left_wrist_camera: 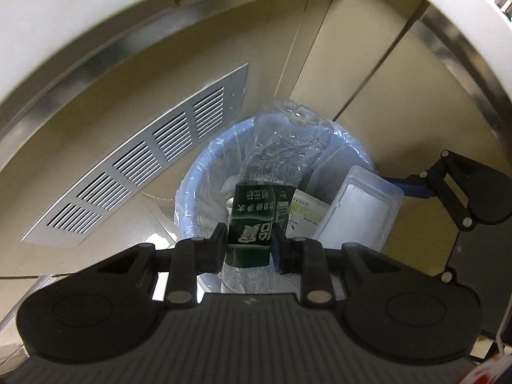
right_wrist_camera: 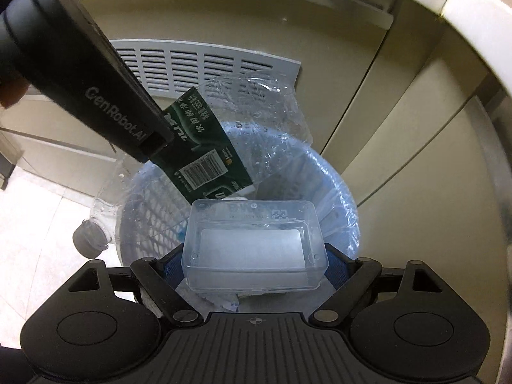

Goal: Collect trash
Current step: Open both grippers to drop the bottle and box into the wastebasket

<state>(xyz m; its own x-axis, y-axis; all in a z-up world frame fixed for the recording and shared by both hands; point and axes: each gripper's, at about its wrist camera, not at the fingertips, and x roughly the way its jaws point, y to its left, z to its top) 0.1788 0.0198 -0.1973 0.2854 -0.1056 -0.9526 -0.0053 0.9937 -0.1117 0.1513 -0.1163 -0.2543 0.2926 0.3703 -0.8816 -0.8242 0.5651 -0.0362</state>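
Slatted floor vent (left_wrist_camera: pixel 134 166) on the beige floor, far left of a waste bin (left_wrist_camera: pixel 188 192) lined with a bluish bag; white table edge (left_wrist_camera: pixel 80 16) arching above. Crushed clear water bottle (left_wrist_camera: pixel 252 224) with dark green label, clamped at the label between the closed-in left gripper (left_wrist_camera: pixel 248 243), directly over the bin mouth. Clear lidded plastic box (right_wrist_camera: pixel 252 246) spanning the wide-set right gripper (right_wrist_camera: pixel 252 265), pinched at both ends, over the bin's near rim. Paper scraps (left_wrist_camera: pixel 304 217) inside the bin.
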